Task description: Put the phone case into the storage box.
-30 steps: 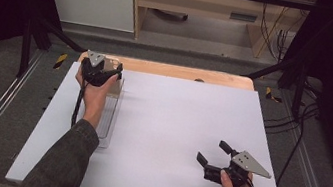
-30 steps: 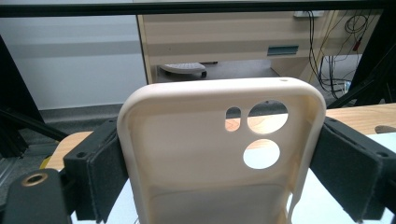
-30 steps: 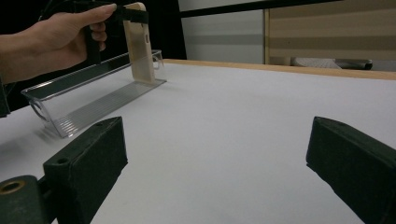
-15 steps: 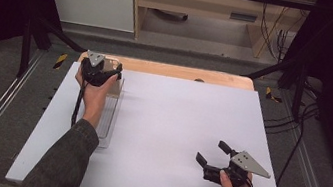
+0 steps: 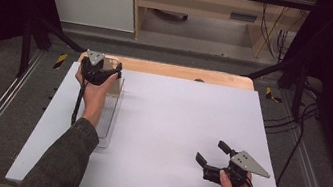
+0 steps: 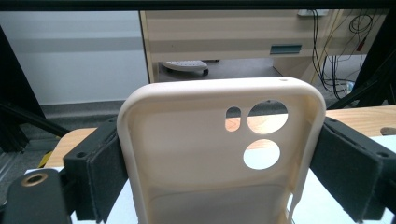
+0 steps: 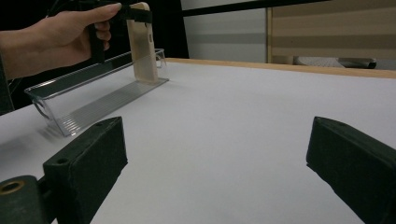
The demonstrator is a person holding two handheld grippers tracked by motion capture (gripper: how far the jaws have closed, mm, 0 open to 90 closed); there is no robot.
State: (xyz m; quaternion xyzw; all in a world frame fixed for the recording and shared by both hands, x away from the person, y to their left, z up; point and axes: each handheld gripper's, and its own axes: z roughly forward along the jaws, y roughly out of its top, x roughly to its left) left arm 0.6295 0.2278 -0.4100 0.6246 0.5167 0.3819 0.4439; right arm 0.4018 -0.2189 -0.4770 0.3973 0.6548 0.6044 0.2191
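at the upper left of the frame the left hand-held gripper (image 5: 105, 72) is clamped on a cream phone case (image 6: 219, 154), held upright in the clear tray (image 5: 108, 125); releasing it seems next. the right hand-held gripper (image 5: 211, 153) waits with jaws apart.

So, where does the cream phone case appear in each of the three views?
High view: phone case at upper left, in the left gripper, over the far end of the clear tray.
Left gripper view: phone case at the centre, clamped between the two black jaws.
Right gripper view: phone case at upper left, upright in the clear tray.
Shared landmark: the table's wooden edge.
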